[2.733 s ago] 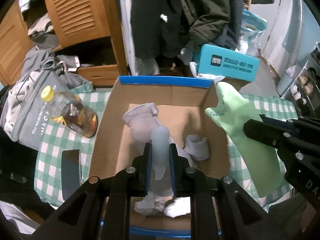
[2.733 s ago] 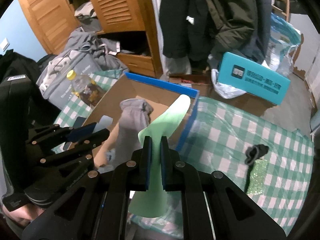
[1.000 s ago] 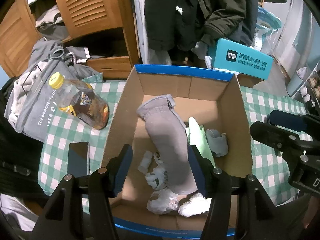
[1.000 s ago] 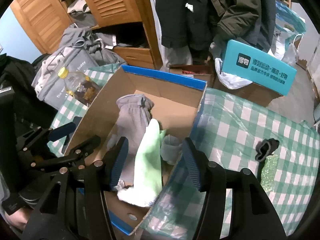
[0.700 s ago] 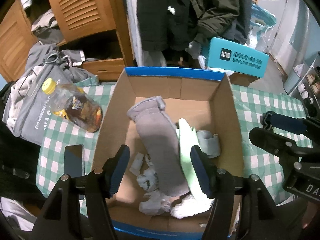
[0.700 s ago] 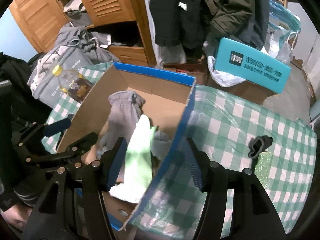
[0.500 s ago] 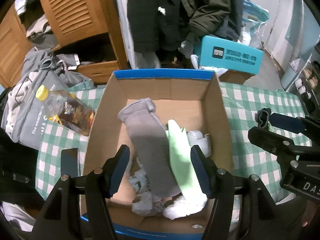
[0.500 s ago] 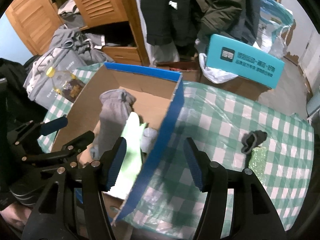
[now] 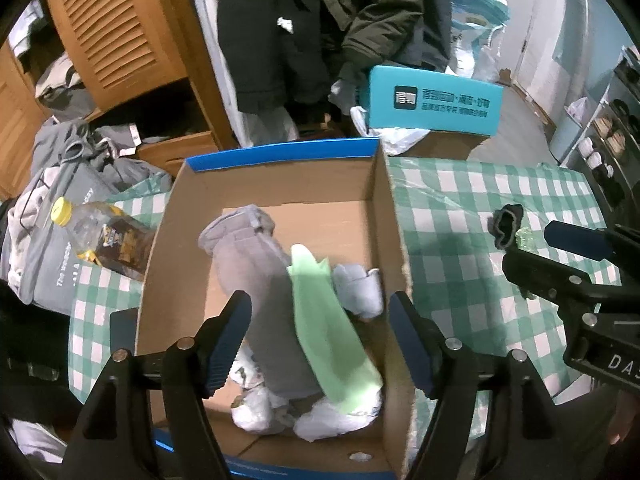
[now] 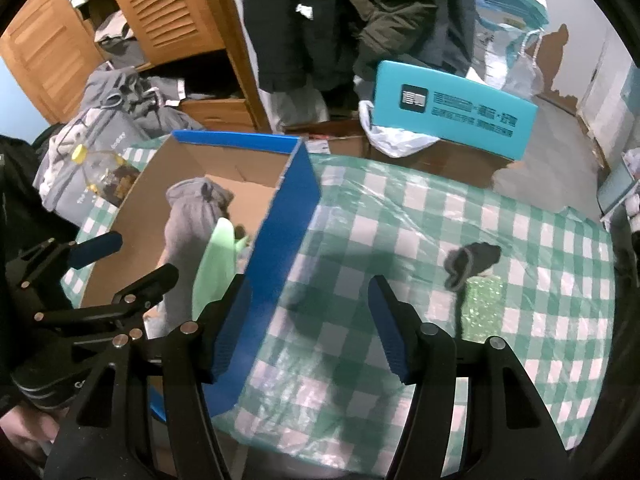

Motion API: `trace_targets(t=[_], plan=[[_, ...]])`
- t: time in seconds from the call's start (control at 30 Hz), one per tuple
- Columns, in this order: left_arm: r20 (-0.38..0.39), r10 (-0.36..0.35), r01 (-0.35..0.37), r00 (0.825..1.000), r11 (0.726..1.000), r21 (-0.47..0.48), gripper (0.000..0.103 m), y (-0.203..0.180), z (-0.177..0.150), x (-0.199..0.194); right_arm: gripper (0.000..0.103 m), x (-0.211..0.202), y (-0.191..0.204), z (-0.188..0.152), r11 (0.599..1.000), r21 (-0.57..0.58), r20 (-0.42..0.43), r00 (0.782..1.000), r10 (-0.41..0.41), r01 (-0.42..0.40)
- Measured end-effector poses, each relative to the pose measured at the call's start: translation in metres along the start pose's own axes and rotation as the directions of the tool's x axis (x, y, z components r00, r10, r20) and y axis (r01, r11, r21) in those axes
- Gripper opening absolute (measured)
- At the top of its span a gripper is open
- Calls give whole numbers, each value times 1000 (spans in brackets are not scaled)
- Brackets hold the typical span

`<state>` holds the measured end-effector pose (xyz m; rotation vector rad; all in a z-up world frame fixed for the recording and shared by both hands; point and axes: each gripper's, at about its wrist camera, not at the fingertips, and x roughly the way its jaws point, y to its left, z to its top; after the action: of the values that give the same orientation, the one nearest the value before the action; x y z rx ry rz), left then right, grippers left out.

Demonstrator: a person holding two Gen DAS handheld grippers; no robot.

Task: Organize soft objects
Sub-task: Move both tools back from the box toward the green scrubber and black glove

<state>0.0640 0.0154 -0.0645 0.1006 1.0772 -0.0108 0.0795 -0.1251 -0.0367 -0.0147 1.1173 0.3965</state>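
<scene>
A cardboard box [image 9: 394,232] with blue rim stands on the green checked tablecloth [image 9: 452,208]. In it lie a long grey sock [image 9: 256,264], a light green sock [image 9: 328,324], a small pale blue sock [image 9: 358,284] and white pieces [image 9: 256,408]. My left gripper [image 9: 320,340] is open and empty above the box. My right gripper [image 10: 308,324] is open and empty over the cloth beside the box [image 10: 288,220]. A dark sock [image 10: 470,262] and a glittery green item [image 10: 482,308] lie on the cloth to the right. The dark sock also shows in the left wrist view [image 9: 506,224].
A bottle with a yellow cap [image 9: 100,232] lies left of the box next to a grey bag [image 9: 48,248]. A dark phone [image 9: 122,326] lies by the box. A teal box [image 10: 452,110], hanging coats [image 10: 360,12] and a wooden cabinet [image 10: 168,8] stand behind.
Both grippers let go of their socks, which now lie in the box, and opened. The right gripper has moved right, over the tablecloth toward the dark sock.
</scene>
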Motion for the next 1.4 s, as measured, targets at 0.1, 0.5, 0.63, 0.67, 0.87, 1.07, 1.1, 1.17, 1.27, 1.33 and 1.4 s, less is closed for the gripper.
trace_targets(t=[0.1,0.5,0.63,0.67,0.87,1.07,1.1,1.17,1.27,1.33,1.4], plan=[[2,-1,1,1000,1000,19,77,-10,1,-1,61,-2,-9,-4,1000,9,0,1000,-12,12],[-18,-23,24,1000,996,81,78,-53,5,4,61,-12,-60,-23,995,84,-5,998,-57,57],[-27,-27,29,999,995,99,78,-67,6,7,61,-13,-72,-28,992,103,-9,998,-67,67],[-28,-27,30,999,994,102,78,-70,5,8,61,-13,-77,-31,991,109,-11,997,-70,71],[-49,-33,40,998,990,138,78,-94,6,17,61,-12,-102,-44,985,139,-29,995,-95,98],[-81,-58,70,995,985,155,78,-117,7,31,61,-5,-127,-56,978,164,-59,991,-122,130],[-84,-60,72,995,985,158,78,-119,7,33,61,-3,-131,-58,977,171,-64,991,-121,131],[-94,-67,81,993,983,165,78,-126,7,38,61,0,-138,-61,974,181,-75,990,-122,134],[-106,-66,84,992,981,174,78,-135,7,48,61,6,-150,-65,971,195,-92,988,-124,140],[-123,-65,86,990,981,174,78,-140,7,57,61,10,-156,-66,969,203,-100,987,-126,144],[-141,-64,88,988,982,167,78,-143,7,65,61,14,-161,-67,967,210,-108,987,-121,142]])
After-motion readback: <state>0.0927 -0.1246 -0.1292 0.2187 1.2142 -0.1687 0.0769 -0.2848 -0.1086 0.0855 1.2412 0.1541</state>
